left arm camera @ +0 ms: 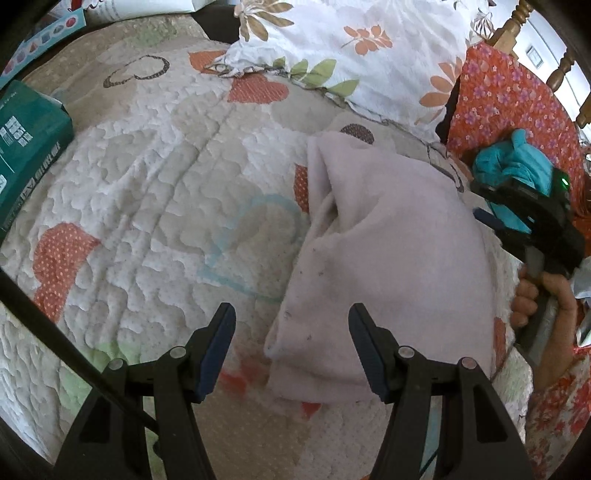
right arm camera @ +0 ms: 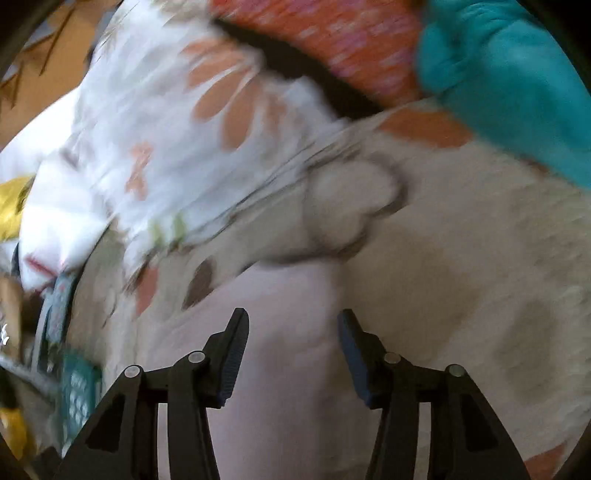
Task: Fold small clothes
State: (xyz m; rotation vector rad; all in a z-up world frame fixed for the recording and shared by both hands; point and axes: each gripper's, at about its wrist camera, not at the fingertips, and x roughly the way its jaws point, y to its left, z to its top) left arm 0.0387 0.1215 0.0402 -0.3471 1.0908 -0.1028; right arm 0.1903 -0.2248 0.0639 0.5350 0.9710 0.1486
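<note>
The pale pink garment (left arm camera: 388, 236) was laid folded on the quilt (left arm camera: 147, 166), apparently finished. Both the left gripper (left arm camera: 291, 314) and right gripper (right arm camera: 293, 319) were held above it, fingers wide and empty.

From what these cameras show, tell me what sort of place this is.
Most likely a bedroom, with the work done on a bed: a quilted heart-print bedspread, a floral pillow and a turned wooden bedpost behind it.

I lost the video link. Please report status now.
Left gripper open, empty. Right gripper open, empty. Pale pink garment lies folded on quilt. Nothing blocking.
</note>
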